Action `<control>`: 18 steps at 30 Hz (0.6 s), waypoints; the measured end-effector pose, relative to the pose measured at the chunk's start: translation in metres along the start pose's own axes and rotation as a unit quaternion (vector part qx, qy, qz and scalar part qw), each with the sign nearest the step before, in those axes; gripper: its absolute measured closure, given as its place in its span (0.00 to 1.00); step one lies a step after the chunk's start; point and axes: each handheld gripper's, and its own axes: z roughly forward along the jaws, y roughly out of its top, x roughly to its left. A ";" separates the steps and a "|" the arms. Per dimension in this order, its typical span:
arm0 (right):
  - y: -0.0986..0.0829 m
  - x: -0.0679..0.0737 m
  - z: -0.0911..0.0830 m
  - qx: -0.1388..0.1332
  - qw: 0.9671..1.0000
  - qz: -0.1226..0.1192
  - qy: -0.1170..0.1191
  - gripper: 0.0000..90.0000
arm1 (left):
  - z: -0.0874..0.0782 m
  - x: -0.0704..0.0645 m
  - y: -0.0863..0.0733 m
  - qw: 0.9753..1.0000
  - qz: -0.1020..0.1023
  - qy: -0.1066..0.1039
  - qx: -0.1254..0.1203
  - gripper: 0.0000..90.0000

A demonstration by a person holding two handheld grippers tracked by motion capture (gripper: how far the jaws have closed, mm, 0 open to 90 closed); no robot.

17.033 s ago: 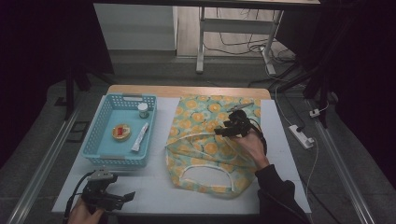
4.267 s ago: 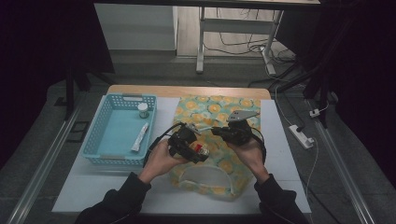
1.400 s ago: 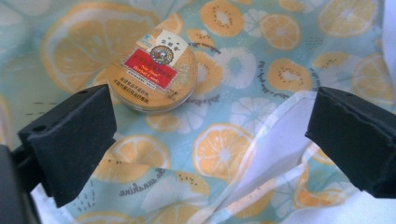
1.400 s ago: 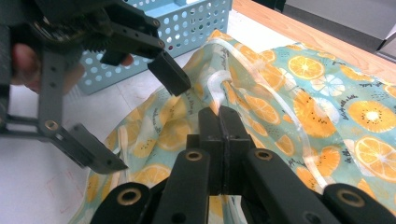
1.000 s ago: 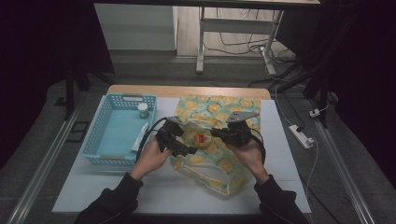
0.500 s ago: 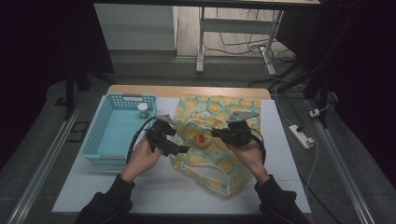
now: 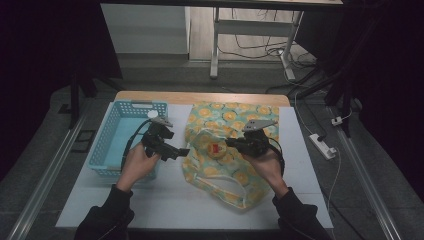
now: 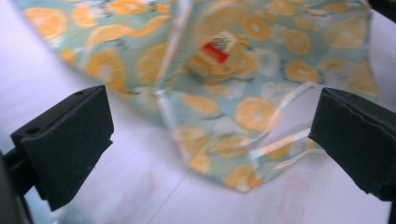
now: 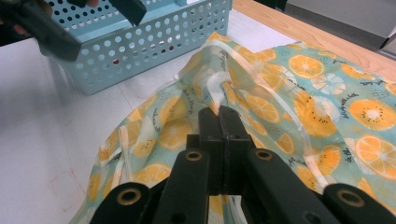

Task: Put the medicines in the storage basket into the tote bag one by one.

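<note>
Your right hand-held gripper (image 9: 219, 116) pinched rim of orange-print bag (image 7: 235, 165); left hand-held gripper (image 7: 167, 147) hung released near basket (image 7: 107, 145); thin film could slip, mouth collapse, round item (image 8: 215, 58) spill onto bench (image 7: 100, 205).

My white tabletop and what lay on it

I worked at a white rectangular tabletop (image 7: 165, 210) with a bare wooden strip (image 7: 200, 97) along its far edge. On my left side a light-blue perforated plastic basket (image 7: 107, 145) stood directly on the white surface. Just beside it, toward the middle and right, lay a translucent plastic bag printed with orange slices on pale teal (image 7: 235, 175), rumpled, its clear handle loops (image 7: 220, 182) spread flat on the table toward my near edge.
</note>
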 end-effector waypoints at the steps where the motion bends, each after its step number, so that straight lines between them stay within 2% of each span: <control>1: 0.000 0.000 0.000 0.000 1.000 -0.001 0.000 0.99 | -0.003 0.004 -0.001 1.000 -0.003 0.007 -0.004 0.00; 7: 0.000 0.000 0.000 0.000 1.000 0.000 0.000 0.99 | -0.022 0.023 -0.009 0.998 -0.030 0.044 -0.020 0.00; 11: 0.000 0.000 0.001 0.001 1.000 0.000 -0.001 0.99 | -0.030 0.035 -0.014 0.997 -0.041 0.070 -0.011 0.00; 18: 0.000 0.000 0.001 0.001 1.000 -0.001 -0.001 0.99 | -0.037 0.055 -0.023 0.991 -0.065 0.117 0.004 0.00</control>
